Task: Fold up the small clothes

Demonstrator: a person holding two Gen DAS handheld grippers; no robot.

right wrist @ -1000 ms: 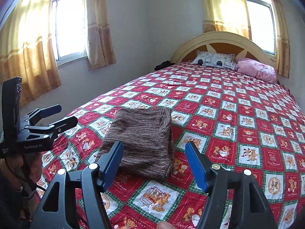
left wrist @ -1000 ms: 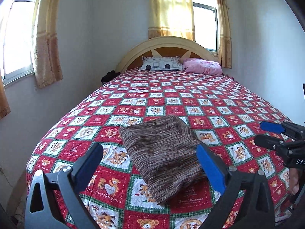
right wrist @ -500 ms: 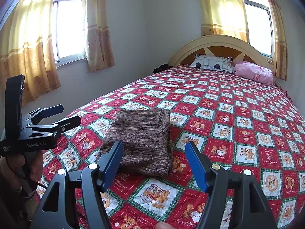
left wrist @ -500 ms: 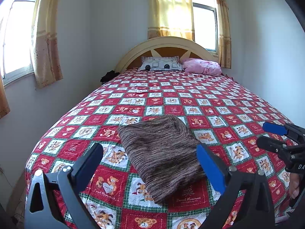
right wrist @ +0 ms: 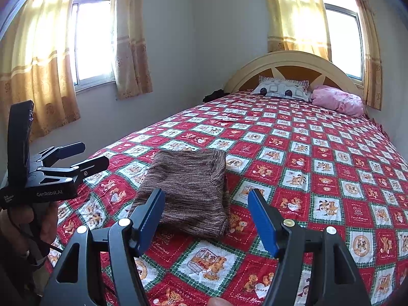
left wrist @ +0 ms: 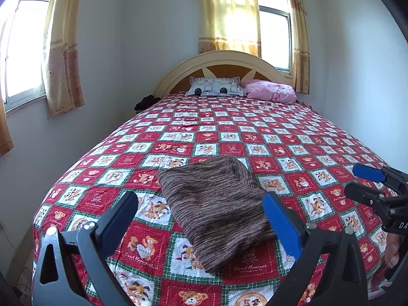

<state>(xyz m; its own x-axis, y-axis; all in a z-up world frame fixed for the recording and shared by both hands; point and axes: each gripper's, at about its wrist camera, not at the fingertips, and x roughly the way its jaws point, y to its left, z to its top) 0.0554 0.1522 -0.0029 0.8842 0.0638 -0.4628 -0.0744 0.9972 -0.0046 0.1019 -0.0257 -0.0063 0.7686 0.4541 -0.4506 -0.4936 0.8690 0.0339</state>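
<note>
A folded brown striped garment (left wrist: 216, 206) (right wrist: 188, 188) lies flat on the red patchwork bedspread (left wrist: 229, 132) (right wrist: 306, 153) near the foot of the bed. My left gripper (left wrist: 201, 204) hovers before it, open, with nothing between its blue-padded fingers. My right gripper (right wrist: 206, 199) is open too and holds nothing; the garment's near edge shows between its fingers, apart from them. Each gripper also appears in the other's view: the right gripper (left wrist: 357, 181) at the right edge, the left gripper (right wrist: 91, 155) at the left, held by a hand (right wrist: 30, 224).
Two pillows, a patterned one (left wrist: 215, 89) and a pink one (left wrist: 270, 93), lie by the curved headboard (left wrist: 221, 62). A dark bundle (left wrist: 146, 102) sits at the bed's far left corner. Curtained windows (right wrist: 91, 38) stand on the left and back walls. A wall runs along the bed's right side.
Both grippers stay open and almost still. The views have tilted up a little, so the garment sits slightly lower in the frames.
</note>
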